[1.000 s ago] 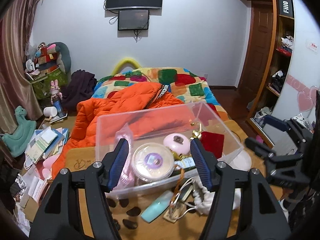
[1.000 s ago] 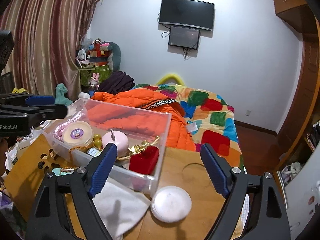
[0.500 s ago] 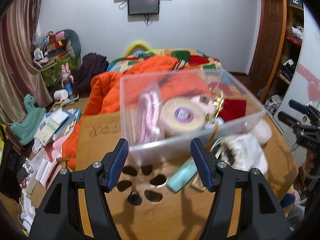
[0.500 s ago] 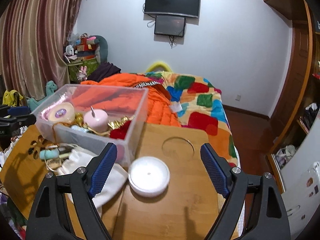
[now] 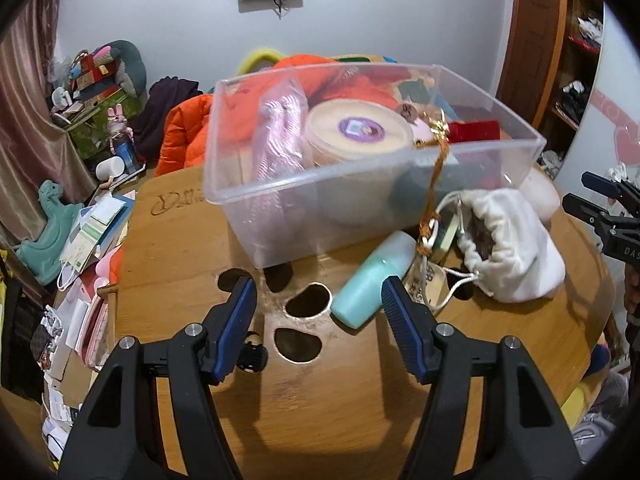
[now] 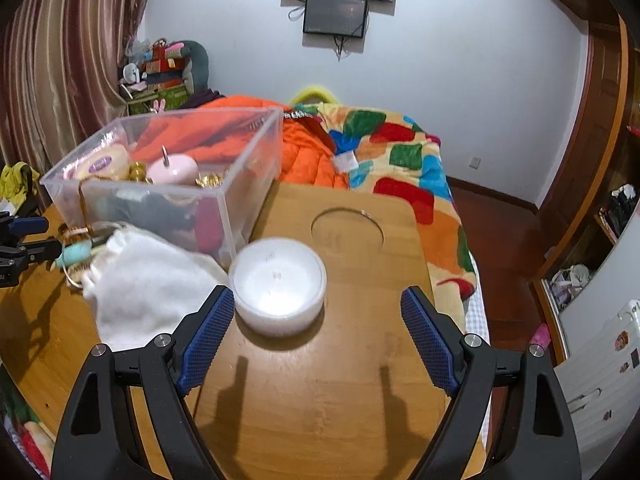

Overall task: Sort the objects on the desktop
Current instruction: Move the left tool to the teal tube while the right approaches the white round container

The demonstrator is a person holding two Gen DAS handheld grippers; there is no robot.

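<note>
A clear plastic bin on the wooden table holds a cream round tin, a pink bundle, a pink round case and a red box. In front of it lie a mint tube, a gold cord with a tag and a white drawstring pouch. My left gripper hovers open above the table just short of the tube. My right gripper is open, with a white round jar beside its left finger.
Paw-shaped cut-outs pierce the table near the left gripper. A round recess lies beyond the jar. A bed with an orange jacket and patchwork quilt stands behind the table. Papers clutter the floor at left.
Both grippers have dropped toward the table and tilted downward. The bin, tube and pouch now sit higher and larger in the left view; the white jar has come up between the right fingers.
</note>
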